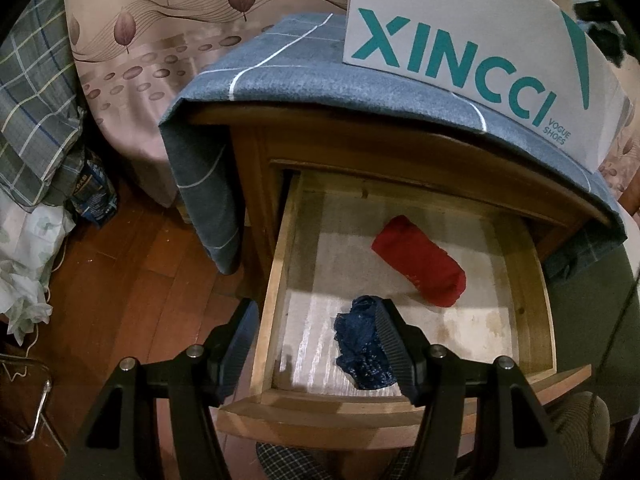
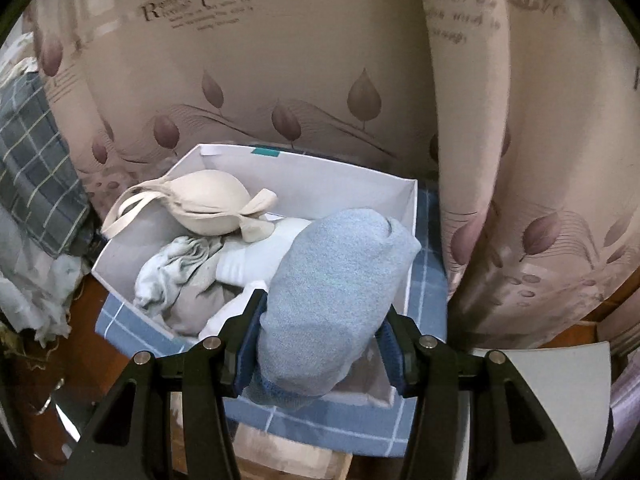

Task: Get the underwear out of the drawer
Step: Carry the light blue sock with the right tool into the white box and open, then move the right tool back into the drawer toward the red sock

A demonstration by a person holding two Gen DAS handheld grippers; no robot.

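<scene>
The wooden drawer (image 1: 276, 288) stands pulled out of the nightstand. On its pale liner lie a red folded garment (image 1: 420, 266) and dark blue lace underwear (image 1: 360, 344). My left gripper (image 1: 316, 308) hovers open over the drawer's front left corner. Its right finger (image 1: 394, 344) is in front of the lace piece and its left finger is outside the drawer wall. In the right wrist view my right gripper (image 2: 324, 304) is shut on a rolled light blue garment (image 2: 336, 292), held above the white box (image 2: 304, 172). A beige bra (image 2: 208, 208) and pale clothes (image 2: 172, 268) lie in the box.
The white shoe box (image 1: 460, 52) sits on a blue checked cloth (image 1: 280, 72) draped over the nightstand. Leaf-print curtains (image 2: 280, 80) hang behind. Plaid bedding (image 1: 36, 120) and bags crowd the wooden floor (image 1: 132, 280) at left.
</scene>
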